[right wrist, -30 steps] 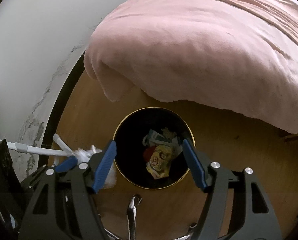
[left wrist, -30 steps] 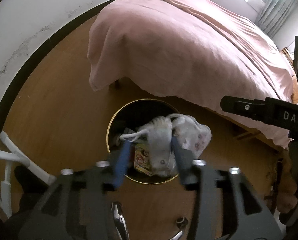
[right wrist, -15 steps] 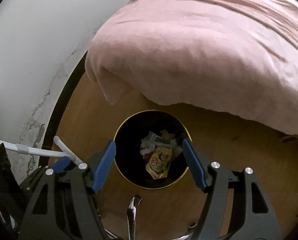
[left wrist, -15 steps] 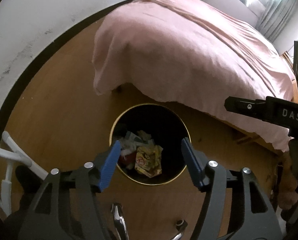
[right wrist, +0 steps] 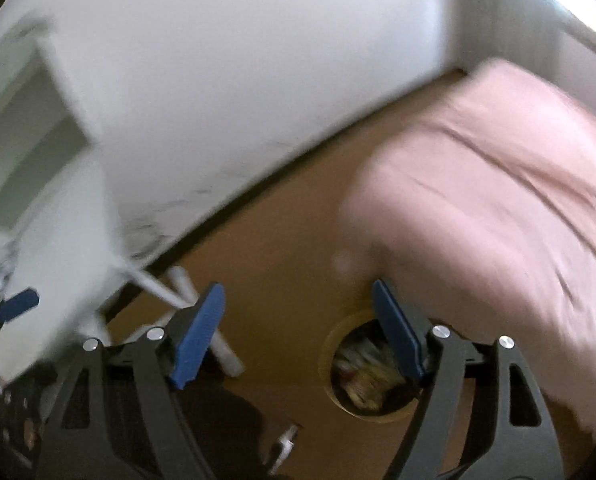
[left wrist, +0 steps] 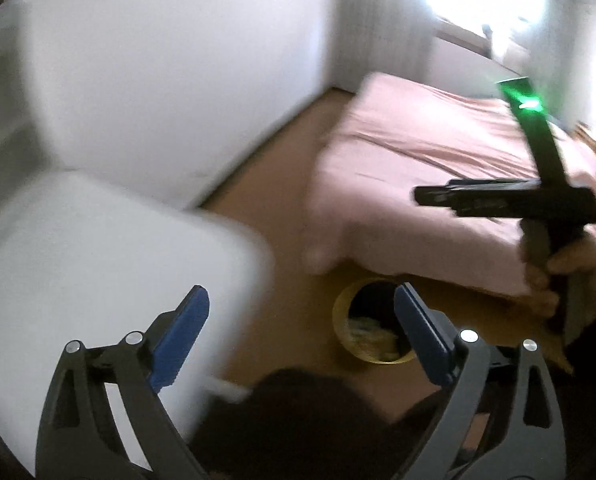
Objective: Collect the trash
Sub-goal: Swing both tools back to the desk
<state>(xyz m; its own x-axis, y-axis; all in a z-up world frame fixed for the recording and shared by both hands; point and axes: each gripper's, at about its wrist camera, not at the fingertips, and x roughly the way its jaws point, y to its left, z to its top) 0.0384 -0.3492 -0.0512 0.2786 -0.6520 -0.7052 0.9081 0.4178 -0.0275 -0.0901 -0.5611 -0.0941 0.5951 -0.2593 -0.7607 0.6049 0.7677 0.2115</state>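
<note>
The trash we are collecting sits in the round gold-rimmed bin (left wrist: 372, 322) on the wooden floor (right wrist: 282, 240), tucked against the foot of the bed with the pink cover (left wrist: 426, 168). Looking into the bin from the right wrist view, we make out a crumpled heap of wrappers (right wrist: 364, 376), pale and yellowish with a touch of red, filling the bottom; the blur keeps us from telling single pieces apart, and nothing appears to hang over the rim. Our left gripper (left wrist: 300, 332) carries nothing, its blue pads wide apart and opening further, with only floor and the bin's edge showing between them. Our right gripper (right wrist: 298, 334) is likewise bare, its jaws also opening on empty air; in the left view we see it held by a hand (left wrist: 566, 268) above the bed's edge. We judge the drop into the bin done and the step in hand to be pulling clear and looking for the next piece. To do that well we should slow down, since both views smear, and level the cameras until the floor near the white furniture (left wrist: 98, 272) and its white tubular legs (right wrist: 186, 292) reads sharply. We should keep both sets of fingers spread while searching, and steer clear of the bed cover and the furniture's corner.
</note>
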